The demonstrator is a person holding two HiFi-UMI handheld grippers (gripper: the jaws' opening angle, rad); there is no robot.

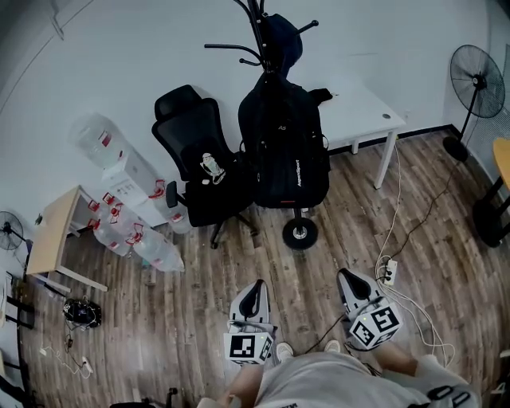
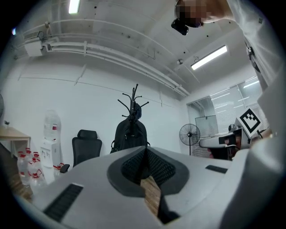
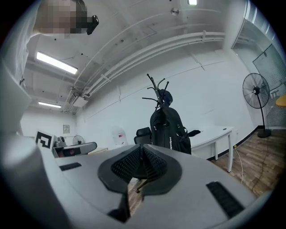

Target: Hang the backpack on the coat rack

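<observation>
1. Head view: the backpack [image 1: 283,151] is seen at 12 o'clock, hung on the coat rack [image 1: 256,24]. An office chair [image 1: 199,155] is placed just beside it at 9 o'clock. The left gripper [image 1: 256,287] and right gripper [image 1: 351,277] are held at 6 o'clock, well apart from the backpack.
2. Left gripper view: the left gripper [image 2: 145,154] is clenched, with nothing held. The backpack [image 2: 131,135] is seen at 12 o'clock.
3. Right gripper view: the right gripper [image 3: 142,154] is clenched and empty. The backpack [image 3: 170,130] is seen at 1 o'clock.
</observation>
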